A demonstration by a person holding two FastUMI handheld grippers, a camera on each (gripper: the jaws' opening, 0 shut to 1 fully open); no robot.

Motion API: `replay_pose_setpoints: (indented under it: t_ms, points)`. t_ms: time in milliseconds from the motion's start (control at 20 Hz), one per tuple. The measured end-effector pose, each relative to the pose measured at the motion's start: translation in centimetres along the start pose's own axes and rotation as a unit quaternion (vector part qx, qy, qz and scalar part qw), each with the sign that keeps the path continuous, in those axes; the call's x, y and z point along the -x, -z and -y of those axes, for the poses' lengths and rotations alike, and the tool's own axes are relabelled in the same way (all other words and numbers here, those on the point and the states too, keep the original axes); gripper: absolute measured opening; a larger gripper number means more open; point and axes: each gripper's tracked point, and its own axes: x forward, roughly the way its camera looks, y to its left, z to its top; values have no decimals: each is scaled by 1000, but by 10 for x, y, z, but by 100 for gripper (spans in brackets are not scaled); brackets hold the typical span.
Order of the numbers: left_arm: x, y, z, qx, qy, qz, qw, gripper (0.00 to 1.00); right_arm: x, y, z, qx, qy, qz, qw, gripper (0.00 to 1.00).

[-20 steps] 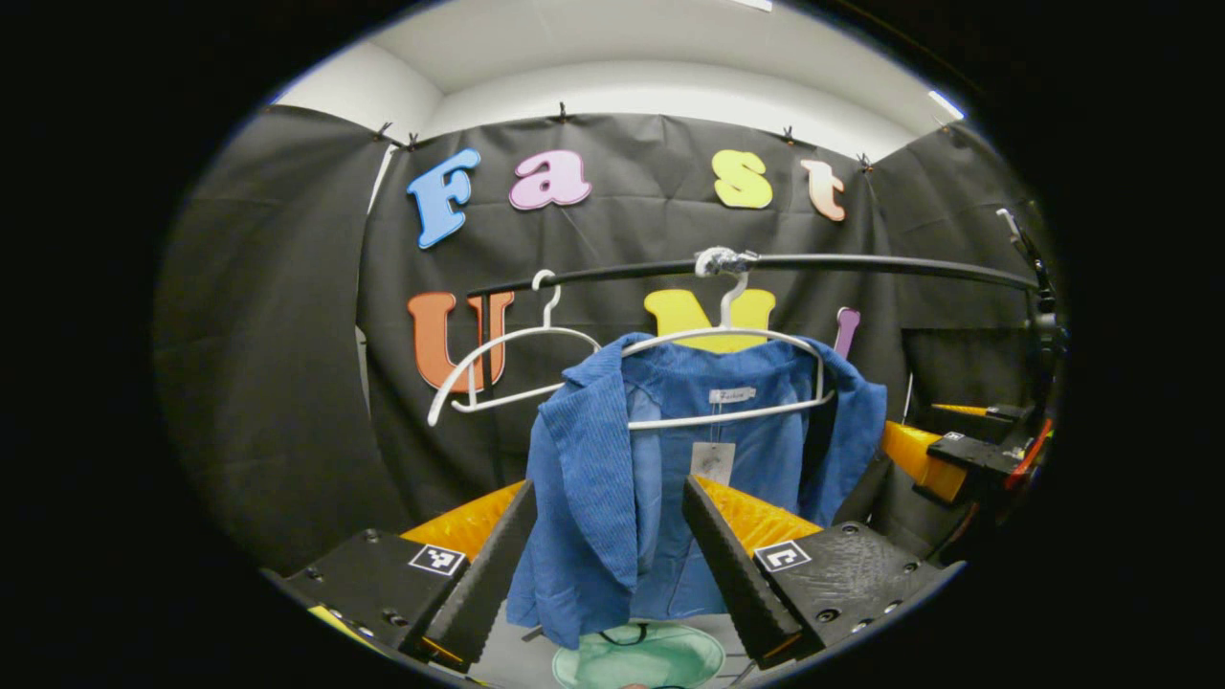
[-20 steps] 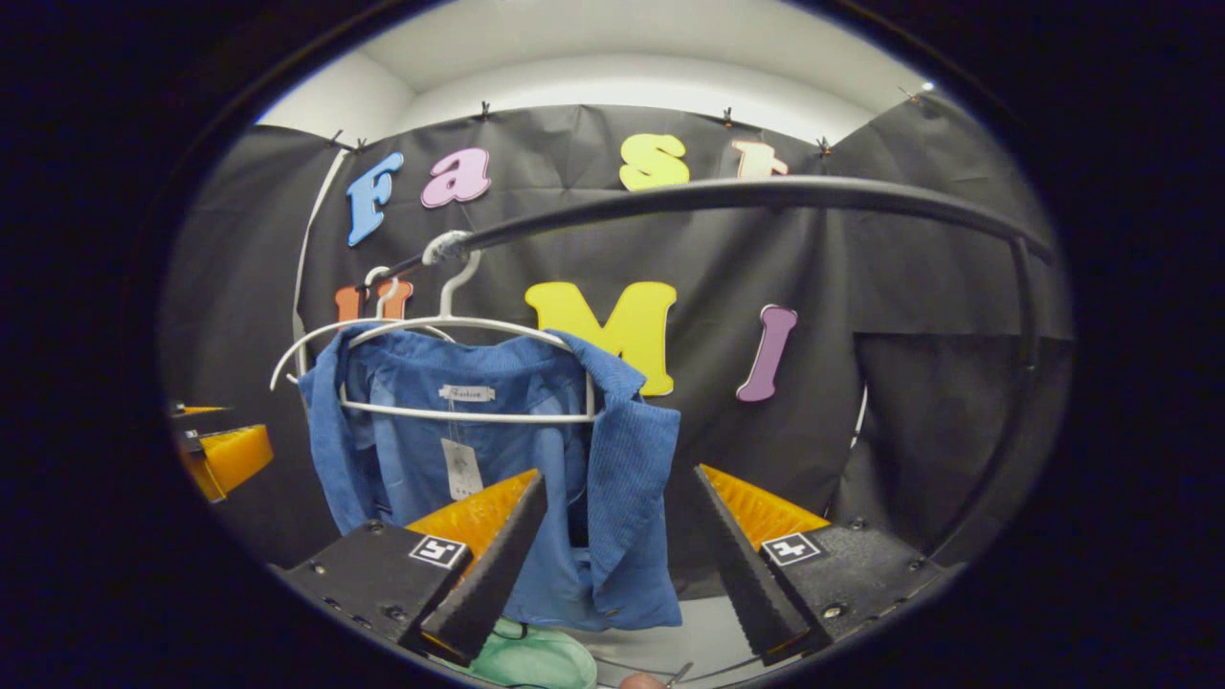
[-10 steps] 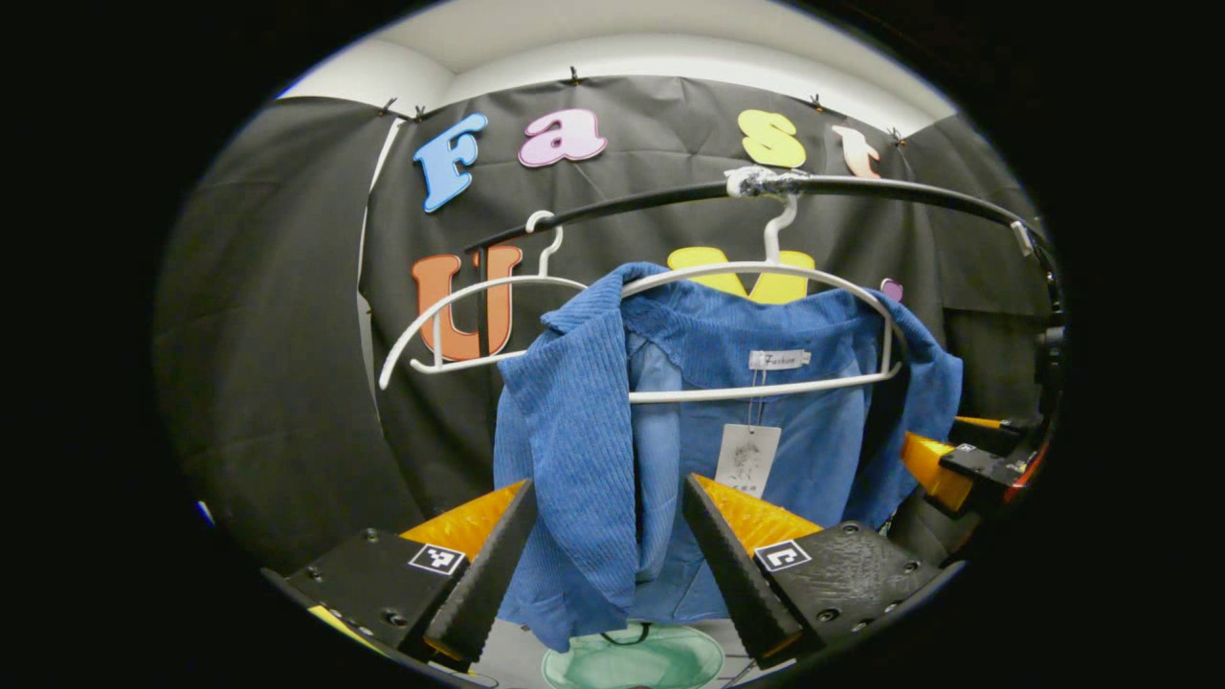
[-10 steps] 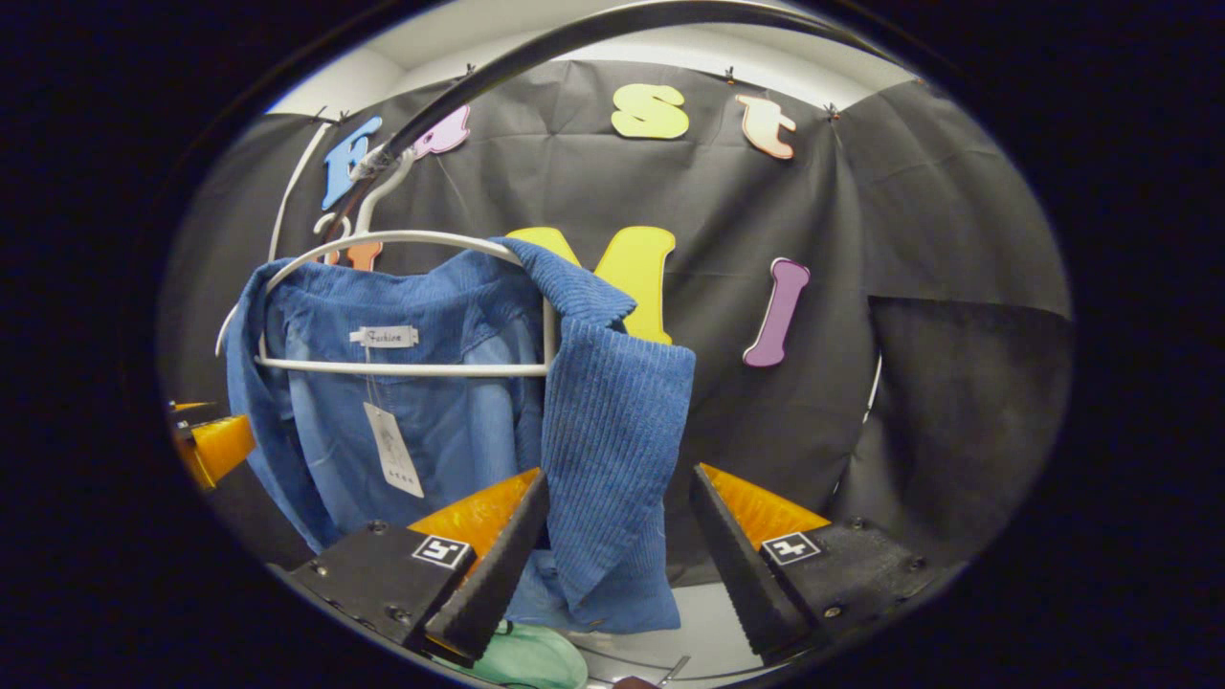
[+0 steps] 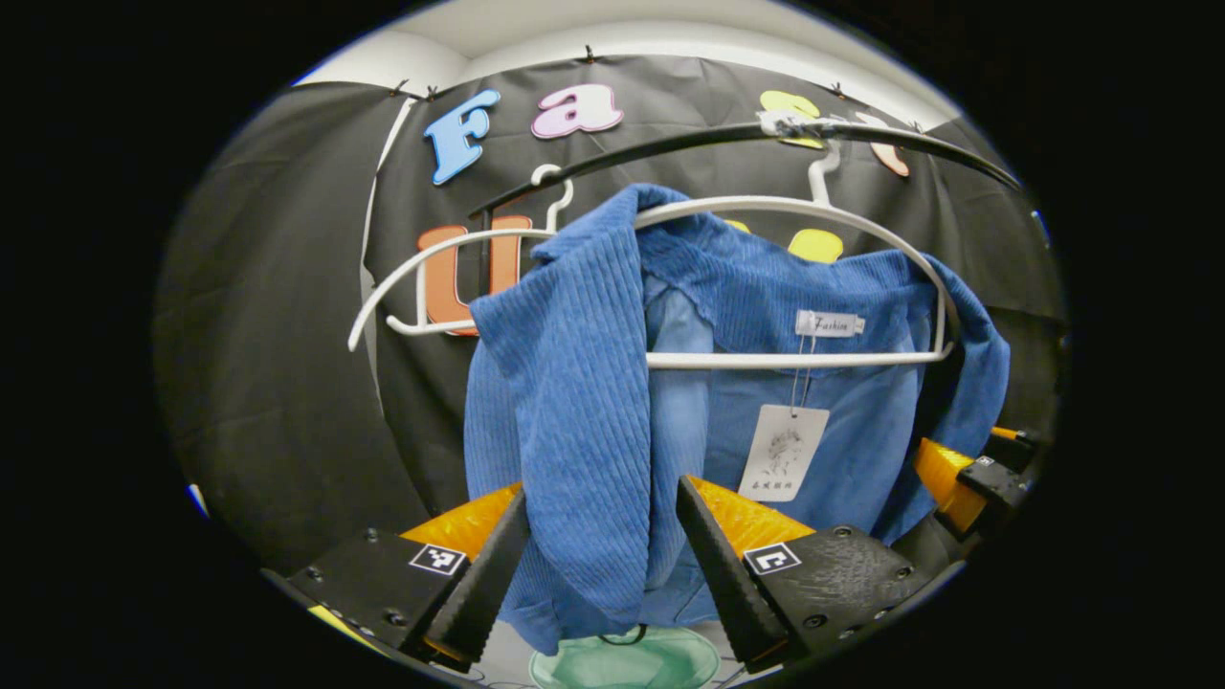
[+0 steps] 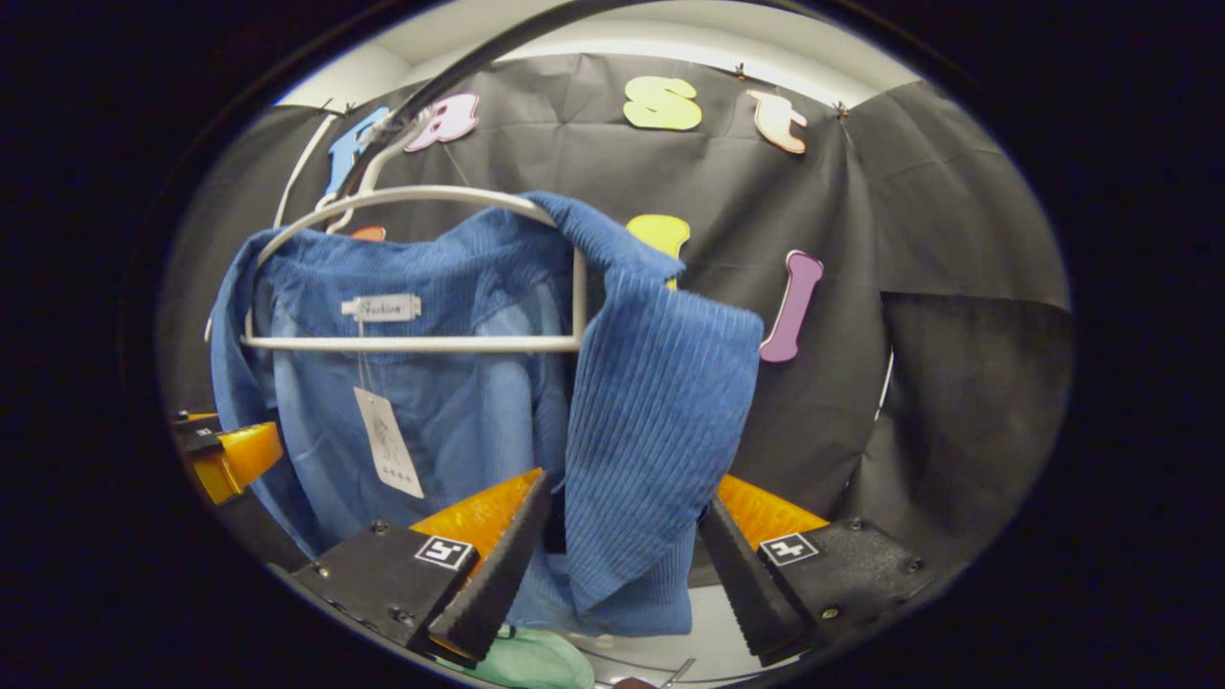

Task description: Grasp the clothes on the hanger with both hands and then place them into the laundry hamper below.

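The blue jacket (image 5: pixel 574 402) is hung on a white hanger (image 5: pixel 766 359) from the rail, above the green hamper (image 5: pixel 627 660). Left gripper (image 5: pixel 603 584) and right gripper (image 6: pixel 612 574) are spread, each straddling a front panel. Both should be advanced deeper before closing, so a full fold is pinched.

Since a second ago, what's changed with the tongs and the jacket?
Both tongs have closed in on the jacket: the left tongs now straddle one front panel, the right tongs the other, and the jacket looms larger. Nothing gripped yet; both stay open. Jacket still on its hanger, the hanger on the rail.
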Motion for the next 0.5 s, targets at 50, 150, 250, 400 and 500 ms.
replay_pose_setpoints:
  t_ms: [50, 150, 250, 400, 500]
  points:
    - [-4, 3, -1, 2, -4, -1, 1000, 84, -3, 0, 2, 1, 8, 4, 1000, 94]
    - [-12, 10, -3, 6, -7, -6, 1000, 75, -8, 4, 11, 5, 23, 10, 1000, 92]
    - [-20, 15, -1, 9, -2, -12, 1000, 64, -11, 9, 15, 10, 24, 10, 1000, 83]
    - [-23, 15, -8, 4, -17, -6, 1000, 32, -12, 9, 21, 23, 36, 21, 999, 64]
    - [-23, 15, -3, 17, 5, -9, 1000, 10, -5, 3, 29, 29, 50, 39, 998, 38]
